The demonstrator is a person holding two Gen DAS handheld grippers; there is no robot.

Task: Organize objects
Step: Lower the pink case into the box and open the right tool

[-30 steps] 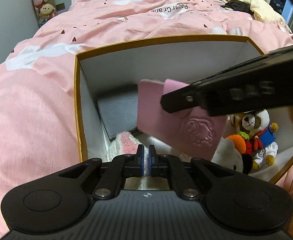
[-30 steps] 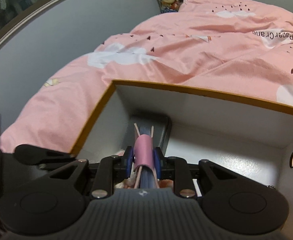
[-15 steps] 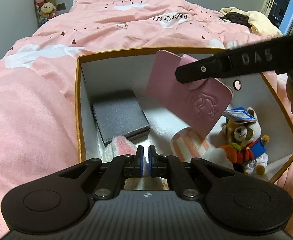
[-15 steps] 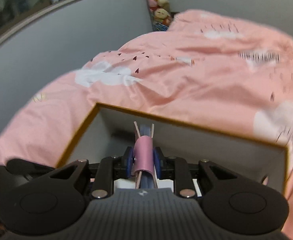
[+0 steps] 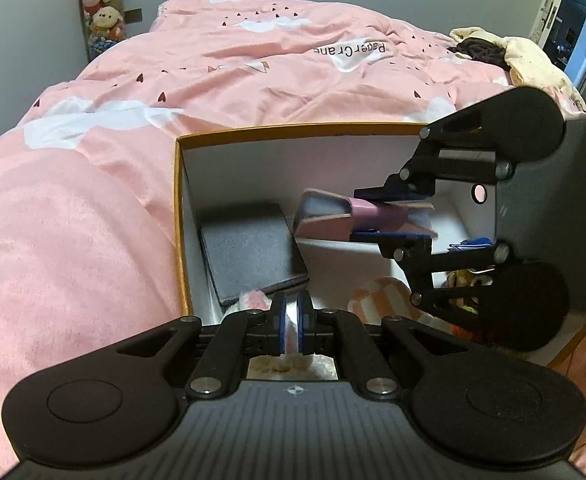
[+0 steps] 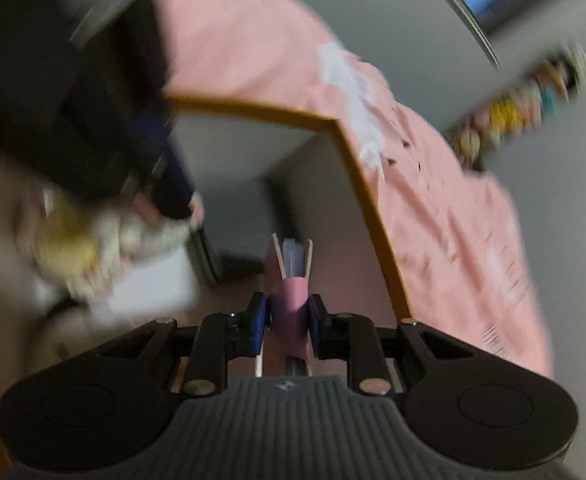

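Over the open box [image 5: 277, 132] on the bed, the right hand-held gripper [image 5: 389, 216] is squeezing a pink notebook [image 5: 333, 218] flat, ready to lay it inside. The left hand-held gripper [image 5: 292, 322], nearly closed on nothing, is waiting at the near edge.

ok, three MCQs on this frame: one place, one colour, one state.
1. Where does the dark grey case lie?
A. in the box, at its left wall
B. on the bedspread
C. outside the box, by the door

2. What colour is the box rim?
A. blue
B. orange-gold
C. green

3. What is the right gripper doing?
A. open, nothing in it
B. shut on a plush toy
C. shut on the pink notebook

Key: 1 A, the case sits on the box floor against the left wall. 2 B, the edge shows orange-gold. 3 C, the jaws clamp the notebook's spine over the box.
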